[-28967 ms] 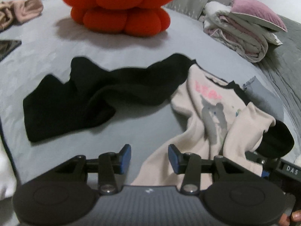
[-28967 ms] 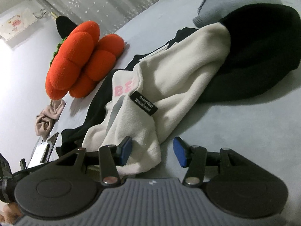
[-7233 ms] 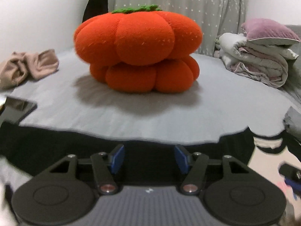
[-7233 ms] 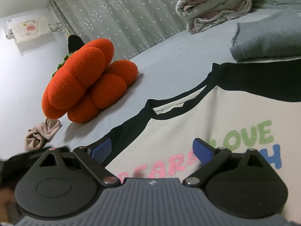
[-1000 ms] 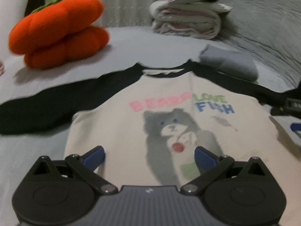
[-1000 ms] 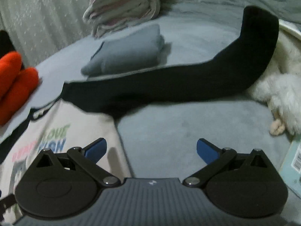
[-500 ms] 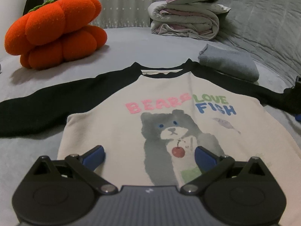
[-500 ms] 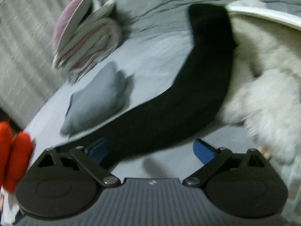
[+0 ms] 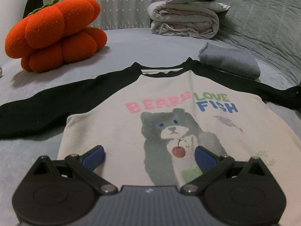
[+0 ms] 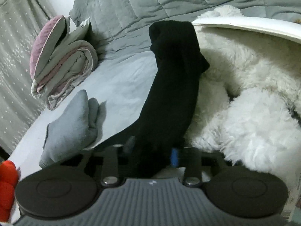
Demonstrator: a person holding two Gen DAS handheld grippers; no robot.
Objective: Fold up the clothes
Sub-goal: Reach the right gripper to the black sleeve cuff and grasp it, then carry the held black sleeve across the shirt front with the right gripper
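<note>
A cream sweatshirt (image 9: pixel 188 124) with black sleeves and a bear print lies flat, face up, on the grey bed. My left gripper (image 9: pixel 149 155) hovers open over the lower part of the print, with nothing between its blue pads. The shirt's right black sleeve (image 10: pixel 169 86) runs away from my right gripper (image 10: pixel 152 152) toward the fluffy white mass. The right jaws are closing with the sleeve between them, and the blue pad (image 10: pixel 174 157) presses against the cloth. The other pad is mostly hidden by the sleeve.
An orange pumpkin cushion (image 9: pixel 54 33) sits at the back left. A folded quilt with a purple pillow (image 9: pixel 186 18) is at the back. A folded grey sweater (image 9: pixel 229 62) lies beside the shirt's right shoulder. A white fluffy animal or plush (image 10: pixel 250 103) lies against the sleeve's end.
My right gripper rolled and moved up to the black sleeve. Its jaws went from wide open to pinched on the cloth. The left gripper stayed still and open.
</note>
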